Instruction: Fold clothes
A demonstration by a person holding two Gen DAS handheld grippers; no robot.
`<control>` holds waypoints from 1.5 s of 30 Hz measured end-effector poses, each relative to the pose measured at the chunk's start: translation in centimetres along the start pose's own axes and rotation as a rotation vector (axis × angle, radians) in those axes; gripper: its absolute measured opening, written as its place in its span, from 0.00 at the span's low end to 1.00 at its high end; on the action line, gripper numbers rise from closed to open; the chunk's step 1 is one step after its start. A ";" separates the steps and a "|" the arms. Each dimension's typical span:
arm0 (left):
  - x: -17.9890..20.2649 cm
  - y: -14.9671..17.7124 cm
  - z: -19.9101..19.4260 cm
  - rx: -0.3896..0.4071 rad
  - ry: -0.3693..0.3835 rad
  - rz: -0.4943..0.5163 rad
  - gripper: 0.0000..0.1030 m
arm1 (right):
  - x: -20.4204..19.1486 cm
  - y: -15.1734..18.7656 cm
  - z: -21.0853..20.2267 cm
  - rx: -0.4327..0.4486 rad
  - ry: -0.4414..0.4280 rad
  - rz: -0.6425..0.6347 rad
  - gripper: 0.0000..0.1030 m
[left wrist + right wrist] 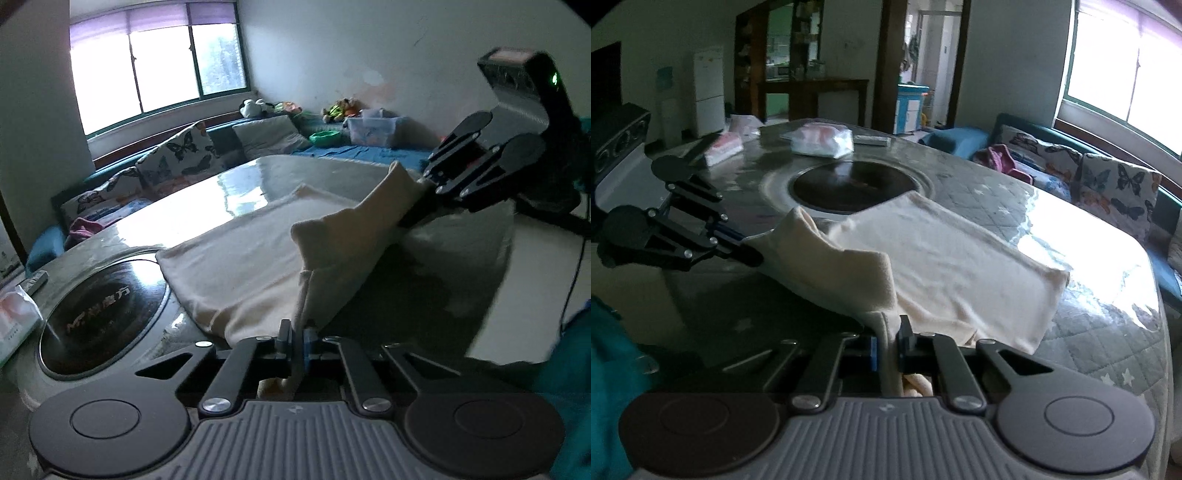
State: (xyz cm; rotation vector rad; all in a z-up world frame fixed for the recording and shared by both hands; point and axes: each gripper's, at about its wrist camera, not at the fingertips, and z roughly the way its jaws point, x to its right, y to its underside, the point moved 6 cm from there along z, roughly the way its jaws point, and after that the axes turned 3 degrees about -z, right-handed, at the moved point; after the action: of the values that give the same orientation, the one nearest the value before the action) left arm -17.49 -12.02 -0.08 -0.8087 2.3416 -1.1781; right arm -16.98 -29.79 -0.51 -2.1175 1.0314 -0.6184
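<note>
A cream garment point(236, 258) lies on the round table point(258, 177), its near edge lifted off the surface. My left gripper point(297, 341) is shut on one corner of that edge, cloth pinched between its pads. At the right of the left wrist view my right gripper point(410, 218) is shut on the other corner. In the right wrist view the cream garment point(942, 266) spreads over the quilted table cover point(1108, 332); my right gripper point(886, 345) clamps its hem, and my left gripper point(753, 251) holds the far corner at the left. The fabric sags between both.
A dark round hotplate point(853, 188) is set in the table's middle, beside the garment. Tissue packs point(822, 140) and a remote point(871, 139) lie beyond it. A bench with butterfly cushions point(177, 155) runs under the window. A teal sleeve point(609, 369) is at the lower left.
</note>
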 end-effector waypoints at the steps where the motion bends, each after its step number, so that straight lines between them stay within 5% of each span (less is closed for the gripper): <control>1: 0.3 -0.1 -0.9 0.002 0.010 -0.003 0.06 | -0.5 0.1 -0.9 -0.001 -0.009 -0.002 0.08; 7: 1.6 -0.4 -4.8 0.023 0.050 -0.061 0.06 | -3.3 0.5 -4.8 -0.018 -0.047 0.008 0.08; 17: -1.6 -3.6 -2.5 0.091 0.016 -0.086 0.06 | -0.4 -2.6 -3.7 -0.006 -0.004 0.014 0.08; 25: -6.3 -6.7 3.7 0.083 -0.017 -0.089 0.05 | 5.0 -5.5 1.0 -0.037 0.005 0.023 0.08; 33: -10.3 -5.7 12.0 -0.043 -0.060 -0.155 0.06 | 9.5 -4.9 9.4 -0.111 0.025 0.113 0.10; 41: -11.7 -4.6 13.7 -0.070 -0.118 -0.206 0.18 | 12.3 -2.8 8.3 -0.057 0.170 0.261 0.41; 45: -12.4 -5.4 12.9 -0.055 -0.157 -0.236 0.18 | 13.7 -1.7 7.7 -0.030 0.242 0.335 0.42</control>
State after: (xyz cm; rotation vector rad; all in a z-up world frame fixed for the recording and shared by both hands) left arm 0.96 -14.12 -1.88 -1.1797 2.2035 -1.1000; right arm -3.23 -37.26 -2.69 -1.8649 1.4982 -0.7049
